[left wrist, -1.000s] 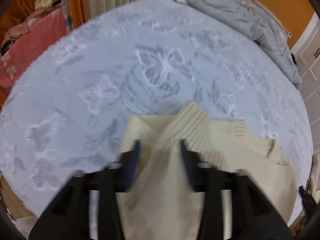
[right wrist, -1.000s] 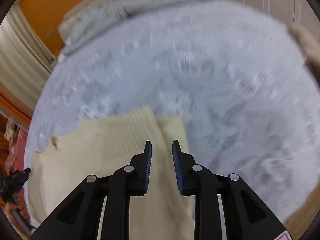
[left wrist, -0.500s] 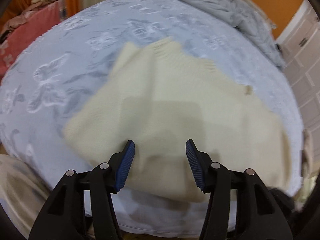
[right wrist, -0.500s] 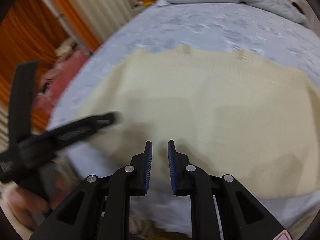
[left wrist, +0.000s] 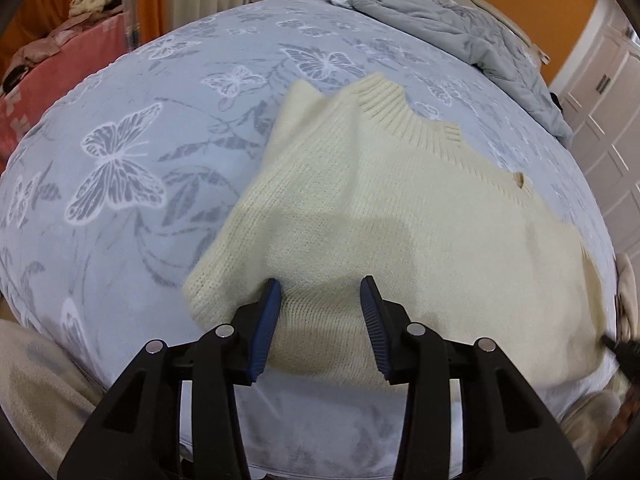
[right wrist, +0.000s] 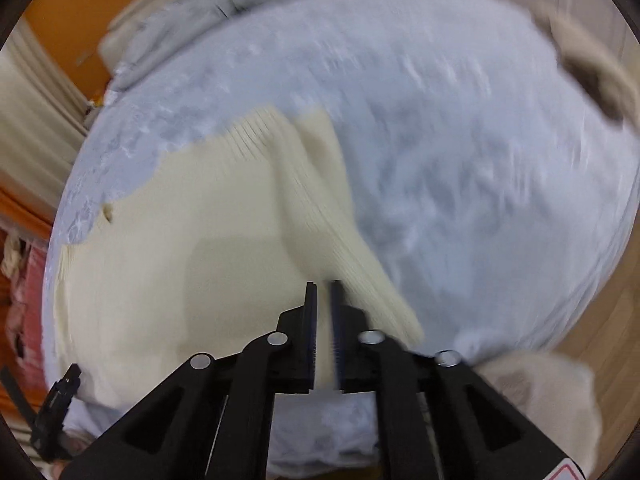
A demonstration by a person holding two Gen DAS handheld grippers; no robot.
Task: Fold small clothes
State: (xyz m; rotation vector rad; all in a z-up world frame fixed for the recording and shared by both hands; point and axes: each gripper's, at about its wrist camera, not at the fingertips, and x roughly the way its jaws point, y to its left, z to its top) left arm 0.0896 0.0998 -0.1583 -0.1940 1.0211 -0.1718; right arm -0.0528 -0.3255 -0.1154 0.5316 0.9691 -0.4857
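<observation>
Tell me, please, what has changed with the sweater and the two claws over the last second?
The left claw, open, pulled back from the collar to the cream sweater's near hem. The right claw narrowed its gap and now appears shut on a raised fold of knit. The sweater still lies on the butterfly bedspread, with the grey quilt behind.

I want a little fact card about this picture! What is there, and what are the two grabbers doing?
garment: cream knit sweater, lying on the bed
bed cover: pale blue sheet with butterflies
far end of bed: grey duvet, bunched up
left gripper: jaws wide apart over the sweater's near edge
right gripper: jaws nearly closed; sweater edge appears between them, view blurred
folding: a strip along one side appears turned over
</observation>
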